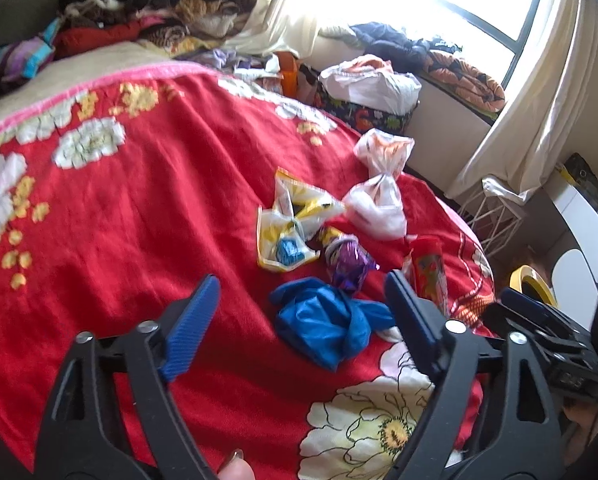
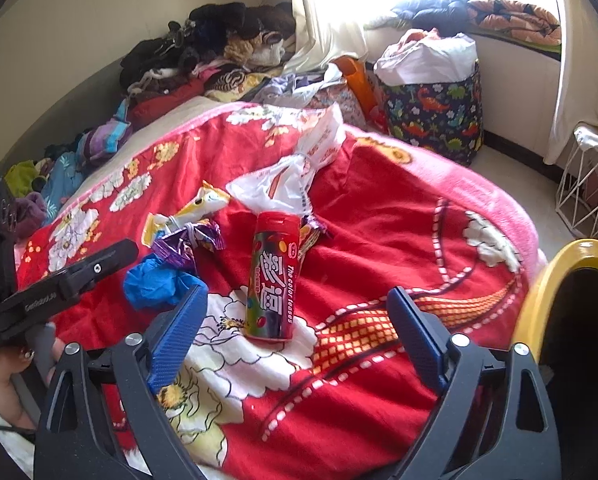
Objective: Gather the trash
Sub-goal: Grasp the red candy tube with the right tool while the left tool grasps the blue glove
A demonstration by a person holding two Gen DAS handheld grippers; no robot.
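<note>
Trash lies on a red flowered blanket (image 1: 139,200). In the left wrist view I see a crumpled blue bag (image 1: 323,328), a purple wrapper (image 1: 349,266), a yellow-white wrapper (image 1: 287,224), a knotted white plastic bag (image 1: 379,196) and a red candy tube (image 1: 429,272). My left gripper (image 1: 302,286) is open just over the blue bag, and its pads do not press on it. My right gripper (image 2: 298,294) is open around the near end of the red candy tube (image 2: 273,276), with its pads clear of the tube. The blue bag (image 2: 155,284) lies to the tube's left.
A yellow-rimmed bin (image 2: 555,276) stands at the bed's right edge. Beyond the bed are a dinosaur-print basket (image 2: 435,120) stuffed with bags and a white wire basket (image 2: 587,184). Clothes (image 2: 203,52) are piled against the far wall. A hand holds each gripper.
</note>
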